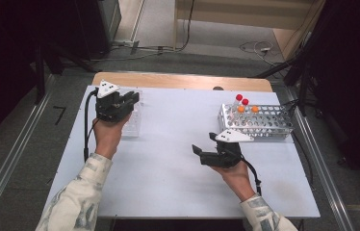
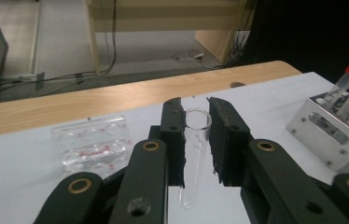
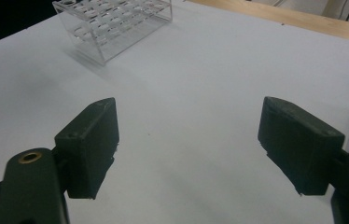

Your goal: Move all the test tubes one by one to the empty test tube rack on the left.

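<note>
Holding an open clear glass tube (image 2: 195, 140) upright, my left gripper (image 1: 131, 99) has its pads clamped on the tube's sides, mouth just above the fingertips. Beyond those fingers lies a pale blue table (image 1: 168, 144) with a bare wooden strip (image 2: 93, 100) at its far edge, then grey floor with cables. A clear plastic rack (image 2: 93, 147) sits beyond the left finger; its red marks are too blurred to read. A metal rack (image 1: 260, 122) of capped tubes stands just behind my right gripper (image 1: 204, 143), whose fingers are wide apart over bare table.

No legible txt — red plate marks (image 2: 99, 151) unreadable.
</note>
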